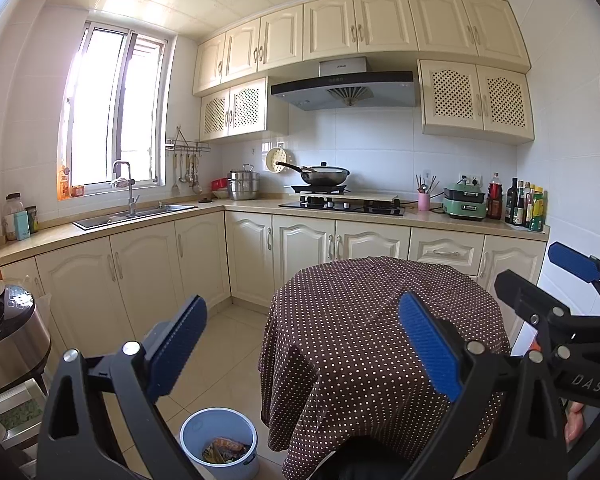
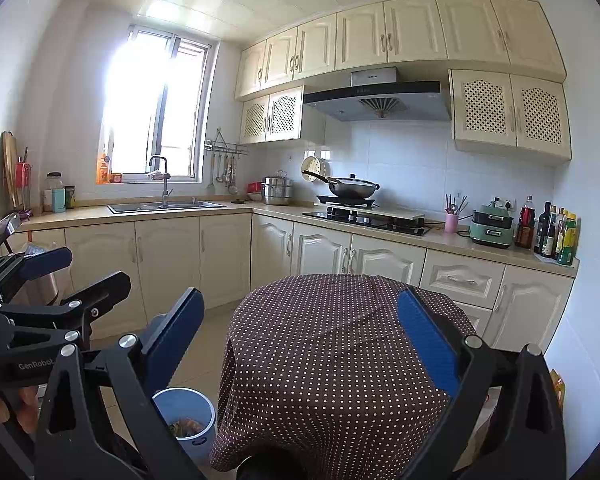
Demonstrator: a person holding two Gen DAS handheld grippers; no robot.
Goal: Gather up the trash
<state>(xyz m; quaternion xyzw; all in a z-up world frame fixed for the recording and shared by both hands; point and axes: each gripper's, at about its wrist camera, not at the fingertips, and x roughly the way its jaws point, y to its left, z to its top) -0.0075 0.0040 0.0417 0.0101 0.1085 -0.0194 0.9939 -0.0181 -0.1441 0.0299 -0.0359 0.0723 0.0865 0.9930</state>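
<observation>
Your left gripper point(image 1: 304, 348) and right gripper point(image 2: 300, 344) hover with jaws wide and empty; the bin point(image 1: 204, 424) of trash point(image 1: 224, 450) sits at 7 o'clock.

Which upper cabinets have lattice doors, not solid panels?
The lower-hung pairs flanking the range hood: left lattice cabinet and right lattice cabinet. The top row has solid panel doors.
</observation>
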